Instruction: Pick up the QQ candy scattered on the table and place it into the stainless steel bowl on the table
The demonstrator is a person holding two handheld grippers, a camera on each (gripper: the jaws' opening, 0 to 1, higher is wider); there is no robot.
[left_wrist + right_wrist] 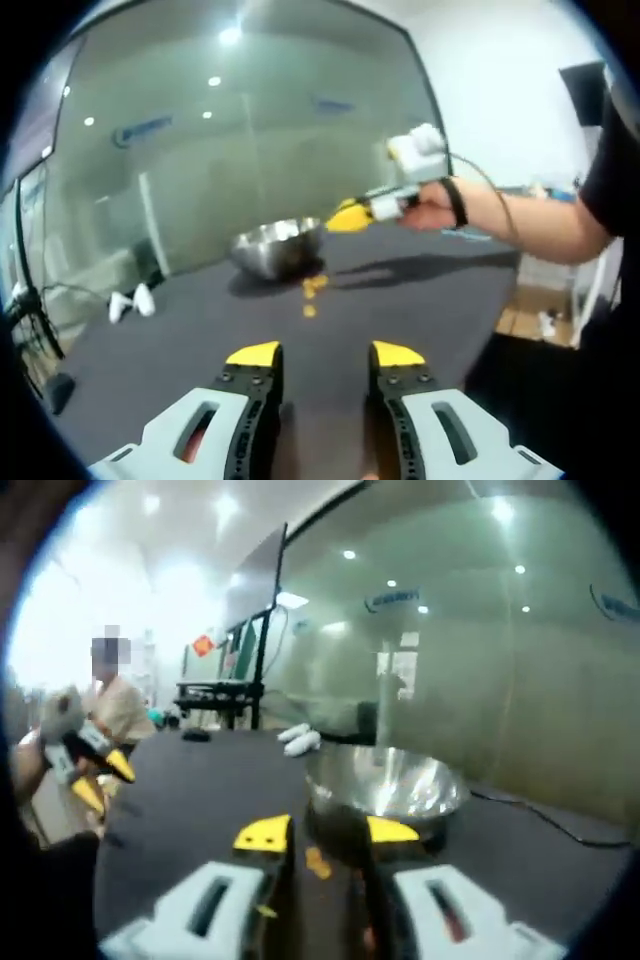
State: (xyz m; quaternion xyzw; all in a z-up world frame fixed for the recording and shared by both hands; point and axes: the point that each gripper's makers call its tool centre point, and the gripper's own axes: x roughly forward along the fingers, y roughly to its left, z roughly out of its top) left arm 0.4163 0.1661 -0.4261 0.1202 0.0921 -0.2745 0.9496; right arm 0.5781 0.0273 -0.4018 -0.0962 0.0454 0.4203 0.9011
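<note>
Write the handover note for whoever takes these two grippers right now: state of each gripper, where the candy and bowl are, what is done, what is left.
Left gripper: open, empty, held low over the dark table, short of the candy.
Right gripper: open, nothing seen between its jaws, held up beside the stainless steel bowl; in the left gripper view it hangs to the right of the bowl's rim.
QQ candy: a few orange pieces lie on the table in front of the bowl; one shows between the right jaws.
Done: cannot tell what is in the bowl.
Left: pick up the remaining pieces and drop them in the bowl.
</note>
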